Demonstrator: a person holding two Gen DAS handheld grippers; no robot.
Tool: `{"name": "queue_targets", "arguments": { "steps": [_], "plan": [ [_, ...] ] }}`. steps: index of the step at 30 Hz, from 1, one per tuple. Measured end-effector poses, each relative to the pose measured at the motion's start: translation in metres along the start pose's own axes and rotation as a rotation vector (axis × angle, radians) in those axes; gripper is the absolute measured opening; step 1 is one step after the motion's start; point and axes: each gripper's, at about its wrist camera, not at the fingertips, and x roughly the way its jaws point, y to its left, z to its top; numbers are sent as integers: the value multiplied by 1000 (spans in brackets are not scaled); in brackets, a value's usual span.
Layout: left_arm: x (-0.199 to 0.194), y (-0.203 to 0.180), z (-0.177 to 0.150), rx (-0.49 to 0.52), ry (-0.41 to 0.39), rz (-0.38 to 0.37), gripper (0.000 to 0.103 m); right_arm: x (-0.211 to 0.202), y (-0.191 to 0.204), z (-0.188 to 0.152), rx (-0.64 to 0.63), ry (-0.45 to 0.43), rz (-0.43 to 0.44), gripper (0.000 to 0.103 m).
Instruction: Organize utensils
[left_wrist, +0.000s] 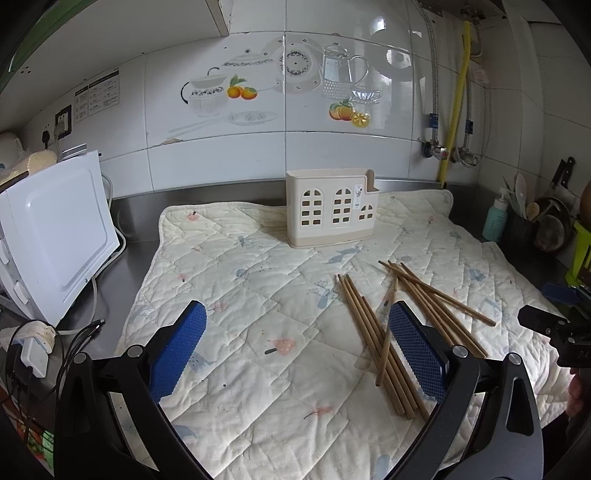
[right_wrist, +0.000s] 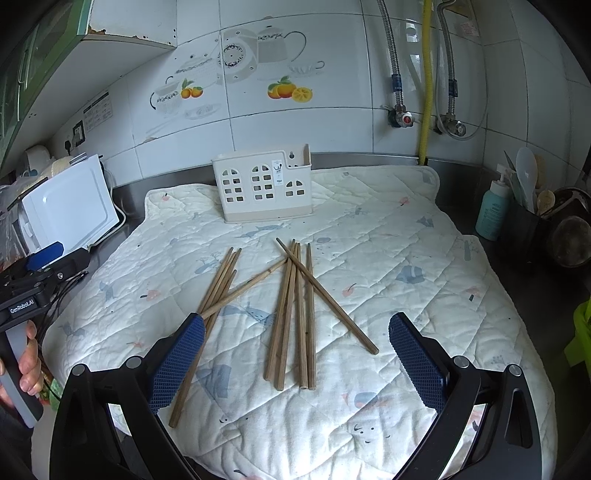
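Several wooden chopsticks (right_wrist: 291, 314) lie loose in two bunches on a quilted cream mat (right_wrist: 406, 258); they also show in the left wrist view (left_wrist: 373, 332). A cream utensil holder (right_wrist: 264, 190) with window cut-outs stands upright at the mat's far edge, also seen in the left wrist view (left_wrist: 330, 208). My right gripper (right_wrist: 295, 363) is open and empty, hovering over the near ends of the chopsticks. My left gripper (left_wrist: 297, 354) is open and empty above the mat, left of the chopsticks, its right finger over one bunch.
A white microwave (left_wrist: 51, 236) stands left of the mat with cables and a plug (left_wrist: 35, 354). A teal pump bottle (right_wrist: 491, 210) and a dark pot of spoons (right_wrist: 528, 206) stand at the right. Tiled wall and pipes (right_wrist: 426, 85) lie behind.
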Motion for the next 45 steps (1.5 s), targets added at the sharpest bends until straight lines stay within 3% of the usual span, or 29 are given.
{"name": "queue_targets", "arguments": {
  "steps": [5,11,21,23,32,40,45],
  "plan": [
    [-4,3,-3,3,-20,-33,97,-1,-6,-3,6,1,-9,97],
    [7,6,-14,-13,34,-106,77,4,-13,-11,9,16,-11,96],
    [44,-29,-33,32,140,-248,51,16,-36,-19,37,29,-17,94],
    [51,-35,-38,38,158,-265,51,22,-43,-21,42,40,-8,81],
    [81,-57,-50,98,236,-329,37,57,-67,-29,81,105,25,55],
    [102,-69,-56,156,289,-352,19,82,-74,-33,87,138,48,42],
    [107,-70,-57,187,299,-342,18,90,-77,-34,85,148,51,38]
  ]
}}
